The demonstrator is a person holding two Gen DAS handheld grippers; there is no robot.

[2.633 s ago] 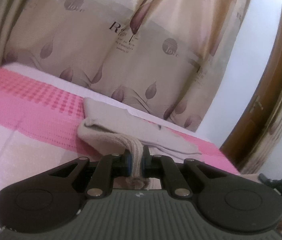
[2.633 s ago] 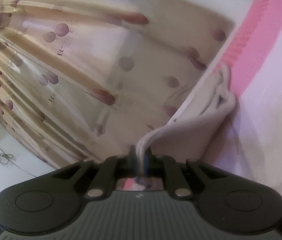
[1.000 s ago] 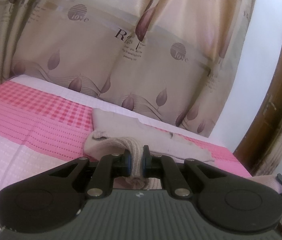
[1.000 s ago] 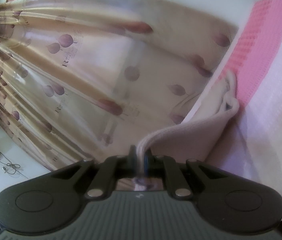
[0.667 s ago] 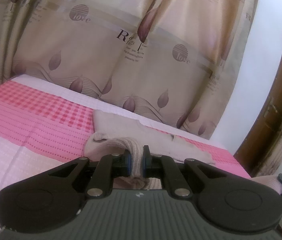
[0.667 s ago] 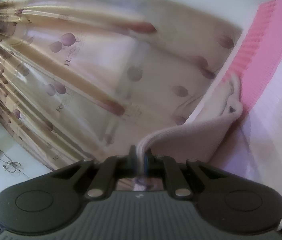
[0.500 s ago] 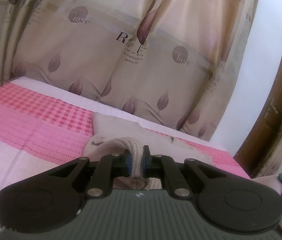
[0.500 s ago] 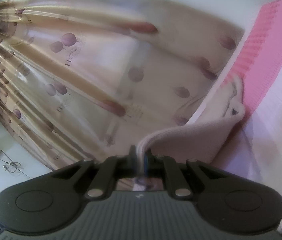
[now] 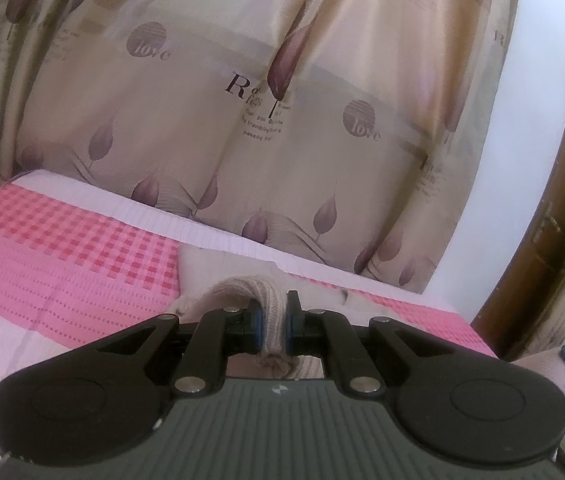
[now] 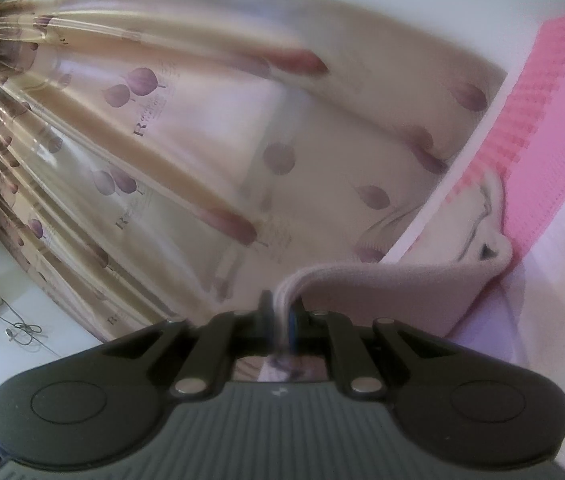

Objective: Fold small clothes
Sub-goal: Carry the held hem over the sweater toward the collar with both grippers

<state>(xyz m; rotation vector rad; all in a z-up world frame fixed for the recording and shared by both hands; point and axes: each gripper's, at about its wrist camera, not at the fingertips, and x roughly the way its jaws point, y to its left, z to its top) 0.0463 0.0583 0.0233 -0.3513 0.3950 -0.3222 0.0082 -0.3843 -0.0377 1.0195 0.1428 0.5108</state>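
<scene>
Folding beige ribbed-knit garment [image 9: 266, 292] | on pink checked bedspread [image 9: 62, 256], curtain side | left gripper [image 9: 270, 326] and right gripper [image 10: 282, 320] each clamped on hem | step: lifting edge | next: carry across garment, lay flat.

Garment [image 9: 218, 268] is spread on the bed [image 9: 42, 264], its near edge raised off the surface and pinched in both the left gripper [image 9: 270, 320] and right gripper [image 10: 282, 312]. Curtain [image 9: 242, 120] is hung behind the bed; door [image 9: 562, 240] is seen to its right

The left tool [image 9: 270, 322] pinches a beige knit garment [image 9: 242, 284] over the pink bedspread [image 9: 54, 264].
</scene>
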